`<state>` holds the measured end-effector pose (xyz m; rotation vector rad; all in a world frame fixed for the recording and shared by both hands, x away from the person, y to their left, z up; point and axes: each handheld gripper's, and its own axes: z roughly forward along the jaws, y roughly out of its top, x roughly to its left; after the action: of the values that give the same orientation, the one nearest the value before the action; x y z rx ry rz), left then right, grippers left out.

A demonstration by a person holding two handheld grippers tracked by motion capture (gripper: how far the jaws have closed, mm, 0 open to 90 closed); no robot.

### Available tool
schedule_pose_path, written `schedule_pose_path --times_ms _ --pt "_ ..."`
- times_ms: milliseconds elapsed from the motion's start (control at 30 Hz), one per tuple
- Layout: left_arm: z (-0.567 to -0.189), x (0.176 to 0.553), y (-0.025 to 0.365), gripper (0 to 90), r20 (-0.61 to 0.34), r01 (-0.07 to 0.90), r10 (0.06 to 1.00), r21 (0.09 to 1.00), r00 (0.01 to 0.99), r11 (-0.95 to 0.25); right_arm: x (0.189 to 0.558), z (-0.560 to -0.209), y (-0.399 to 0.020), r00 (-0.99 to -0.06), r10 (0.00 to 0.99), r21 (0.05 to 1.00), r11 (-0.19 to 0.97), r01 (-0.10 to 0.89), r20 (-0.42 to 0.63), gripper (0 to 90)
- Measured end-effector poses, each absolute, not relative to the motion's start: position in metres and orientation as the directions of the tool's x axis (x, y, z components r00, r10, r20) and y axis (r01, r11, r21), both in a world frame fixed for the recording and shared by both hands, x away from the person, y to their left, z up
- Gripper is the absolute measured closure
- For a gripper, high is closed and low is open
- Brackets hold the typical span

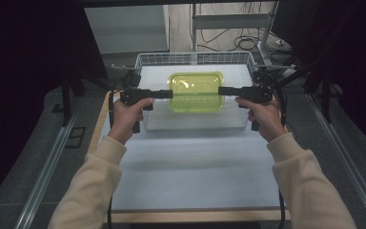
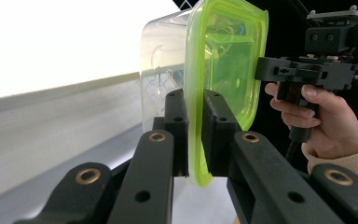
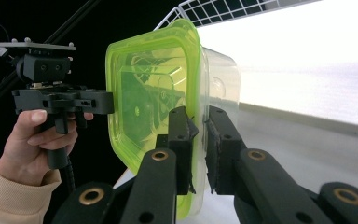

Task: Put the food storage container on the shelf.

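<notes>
A clear plastic container with a translucent green lid (image 1: 195, 91) hangs over the wire basket (image 1: 145, 60), held between both hands. My left gripper (image 1: 170, 94) is shut on the lid's rim at the container's left end; in the left gripper view its pads (image 2: 216, 123) pinch the green lid edge (image 2: 196, 154). My right gripper (image 1: 220, 90) is shut on the rim at the right end; in the right gripper view its pads (image 3: 182, 140) clamp the lid edge (image 3: 196, 88) and the clear tub (image 3: 221, 84). Each gripper view also shows the other hand with its gripper beyond the container.
The white wire basket stands at the far half of the white table (image 1: 195, 176). A wooden edge (image 1: 200, 217) runs along the table's near side. Metal rails (image 1: 47, 167) flank the table, and cables lie on the floor behind it.
</notes>
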<state>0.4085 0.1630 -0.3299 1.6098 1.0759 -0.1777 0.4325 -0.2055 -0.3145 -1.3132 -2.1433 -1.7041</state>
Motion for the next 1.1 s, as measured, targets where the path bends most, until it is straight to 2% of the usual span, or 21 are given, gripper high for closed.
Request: schedule_pose_path --times_ms 667,1100 --pt "-0.311 0.441 0.161 82.3 -0.593 0.709 0.570 0.704 0.569 0.025 0.459 -0.303 -0.203 -0.603 0.572 0.748 -0.029 0.663 0.557 81.1" --pt "-0.321 0.471 0.163 81.8 -0.616 0.733 0.590 0.678 0.522 0.059 0.487 -0.304 -0.196 -0.571 0.607 0.737 -0.036 0.675 0.553 80.9"
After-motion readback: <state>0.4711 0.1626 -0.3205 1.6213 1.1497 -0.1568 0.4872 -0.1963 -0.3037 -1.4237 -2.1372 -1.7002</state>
